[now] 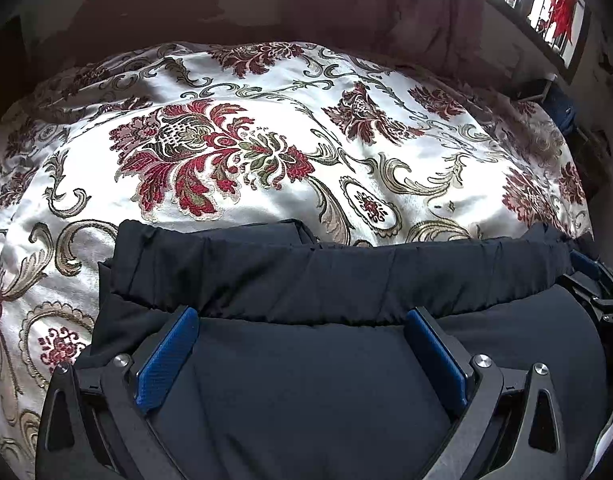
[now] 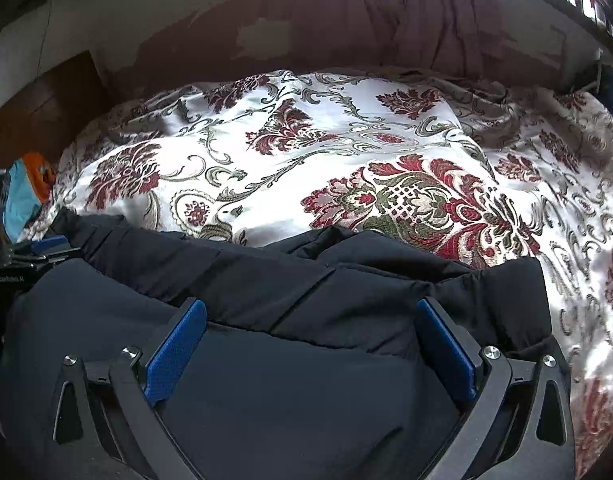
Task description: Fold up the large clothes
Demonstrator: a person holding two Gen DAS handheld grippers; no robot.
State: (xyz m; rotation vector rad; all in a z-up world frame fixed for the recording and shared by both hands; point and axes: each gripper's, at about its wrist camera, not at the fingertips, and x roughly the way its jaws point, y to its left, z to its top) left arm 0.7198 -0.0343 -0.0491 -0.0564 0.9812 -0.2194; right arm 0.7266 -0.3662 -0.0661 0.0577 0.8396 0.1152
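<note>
From my remote seat, much of the dark navy garment (image 1: 326, 360) is cut off: it runs out of the bottom of both wrist views, so I cannot tell what kind of clothing it is or how far it reaches. Its fabric is so dark that folds and seams are hard to read.

The garment lies on the near part of a bed covered by a white floral bedspread (image 1: 234, 80) with red and olive scrollwork. A thicker gathered band (image 1: 346, 276) of the garment runs across both views as its far edge, with bare bedspread beyond it.

My left hand-held gripper (image 1: 302, 332) points steeply down over the garment, just short of that band. Its blue pads (image 1: 166, 360) stand wide apart, open, with flat cloth lying between them and nothing pinched. My right hand-held gripper (image 2: 312, 324) is the same: fingers spread to their widest, the cloth under and between them, not clamped. Each hand-held gripper shows at the edge of the other's view, near opposite ends of the band.

Behind the bed is a wall with patchy maroon paint (image 2: 210, 40) and a maroon curtain (image 2: 426, 12). A bright window (image 1: 546, 12) sits at upper right. An orange and light blue item (image 2: 26, 192) lies at the bed's left edge; I cannot make out what it is.
</note>
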